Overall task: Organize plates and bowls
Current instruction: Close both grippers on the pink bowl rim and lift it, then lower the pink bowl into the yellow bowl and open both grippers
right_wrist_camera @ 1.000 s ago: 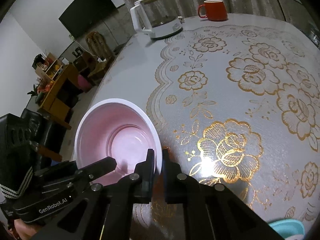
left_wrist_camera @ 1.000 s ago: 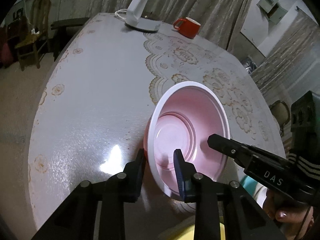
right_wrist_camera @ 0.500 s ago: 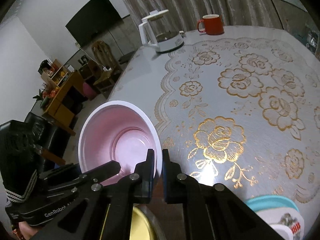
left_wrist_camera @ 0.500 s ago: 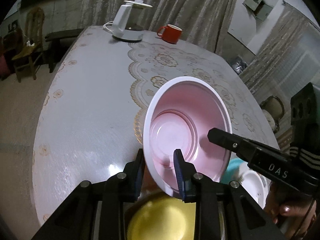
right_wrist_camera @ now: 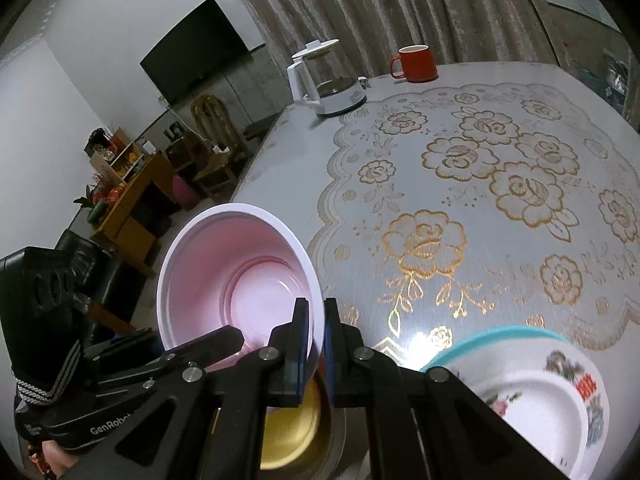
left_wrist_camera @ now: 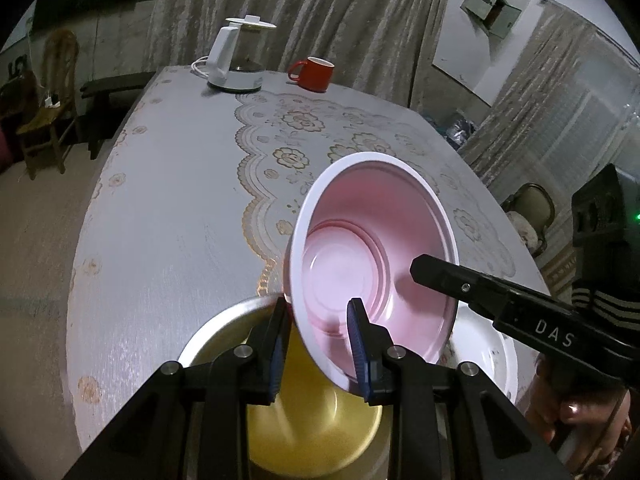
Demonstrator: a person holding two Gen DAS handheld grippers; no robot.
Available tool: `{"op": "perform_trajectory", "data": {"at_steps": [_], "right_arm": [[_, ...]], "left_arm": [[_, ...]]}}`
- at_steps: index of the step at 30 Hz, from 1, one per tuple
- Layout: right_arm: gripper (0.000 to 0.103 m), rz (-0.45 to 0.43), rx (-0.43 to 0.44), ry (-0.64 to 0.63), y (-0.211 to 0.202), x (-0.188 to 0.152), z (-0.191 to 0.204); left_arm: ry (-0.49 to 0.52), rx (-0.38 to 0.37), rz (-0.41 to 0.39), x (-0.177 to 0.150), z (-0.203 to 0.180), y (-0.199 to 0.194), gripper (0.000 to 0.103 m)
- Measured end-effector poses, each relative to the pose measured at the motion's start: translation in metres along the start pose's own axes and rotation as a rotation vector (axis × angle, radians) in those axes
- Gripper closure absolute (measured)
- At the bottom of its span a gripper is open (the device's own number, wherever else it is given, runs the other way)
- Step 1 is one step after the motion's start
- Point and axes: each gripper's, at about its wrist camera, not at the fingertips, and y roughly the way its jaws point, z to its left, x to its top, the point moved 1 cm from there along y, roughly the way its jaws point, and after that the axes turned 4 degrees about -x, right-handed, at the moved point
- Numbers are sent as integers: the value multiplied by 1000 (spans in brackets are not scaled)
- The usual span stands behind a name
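Note:
A pink bowl (left_wrist_camera: 372,248) with a white rim is held in the air, tilted, by both grippers. My left gripper (left_wrist_camera: 318,344) is shut on its near rim. My right gripper (right_wrist_camera: 316,344) is shut on the opposite rim; the bowl also shows in the right wrist view (right_wrist_camera: 240,276). Below the bowl stands a metal bowl with a gold inside (left_wrist_camera: 312,420), which also shows in the right wrist view (right_wrist_camera: 292,432). A white flowered plate (right_wrist_camera: 552,404) lies on a teal plate (right_wrist_camera: 480,336) at the lower right.
The round table (left_wrist_camera: 172,184) has a cloth with gold flowers. A white kettle (left_wrist_camera: 236,60) and a red mug (left_wrist_camera: 314,74) stand at its far edge. A white plate (left_wrist_camera: 488,356) lies to the right of the metal bowl. Chairs and shelves stand beyond the table's left edge.
Both grippers have lifted the pink bowl off the table and drawn it back toward the near edge. It now hangs over the gold metal bowl, and the plates have come into view.

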Motion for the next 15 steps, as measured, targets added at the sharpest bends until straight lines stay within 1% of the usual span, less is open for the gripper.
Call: {"op": "perform_trajectory", "data": {"at_steps": [7,15], "right_arm": [[97,-9,27,14,-16,-22,5],[97,3,40,19,-23,-44,9]], "left_arm": [[13,3,-8,-19,-6,-15,74],[13,1,11,-38,-6,-19,74]]}}
